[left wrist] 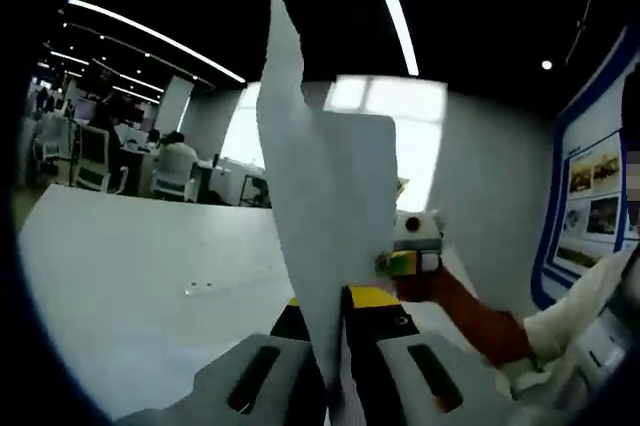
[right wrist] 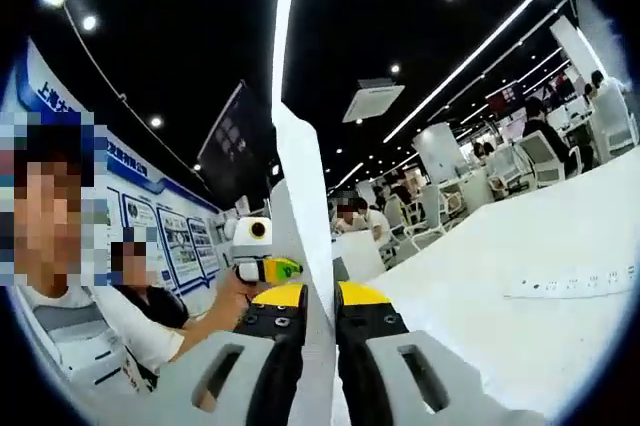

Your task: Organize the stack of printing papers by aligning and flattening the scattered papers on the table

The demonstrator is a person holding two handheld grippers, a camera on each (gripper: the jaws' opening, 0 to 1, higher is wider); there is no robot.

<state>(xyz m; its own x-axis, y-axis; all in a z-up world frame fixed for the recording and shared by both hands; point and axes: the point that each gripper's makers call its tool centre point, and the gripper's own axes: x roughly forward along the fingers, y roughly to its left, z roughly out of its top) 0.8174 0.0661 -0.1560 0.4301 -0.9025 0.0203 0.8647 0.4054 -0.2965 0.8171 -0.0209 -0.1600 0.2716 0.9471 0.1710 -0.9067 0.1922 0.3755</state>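
Note:
Upright white printing papers (left wrist: pixel 325 186) rise from between the jaws of my left gripper (left wrist: pixel 330 298), which is shut on their lower edge. The right gripper (left wrist: pixel 412 251), held by a hand, meets the same papers at their right edge. In the right gripper view the papers (right wrist: pixel 305 196) stand nearly edge-on, pinched between the yellow-tipped jaws of my right gripper (right wrist: pixel 320 294). The left gripper (right wrist: pixel 262 258) shows just left of the sheet. The papers are lifted above the white table (left wrist: pixel 120 276).
The white table (right wrist: pixel 500 336) carries a white power strip (right wrist: pixel 570 281). Office chairs (left wrist: pixel 95 161) and seated people stand beyond its far edge. A blue-framed poster wall (left wrist: pixel 590 196) is close on one side, with a person (right wrist: pixel 80 326) beside it.

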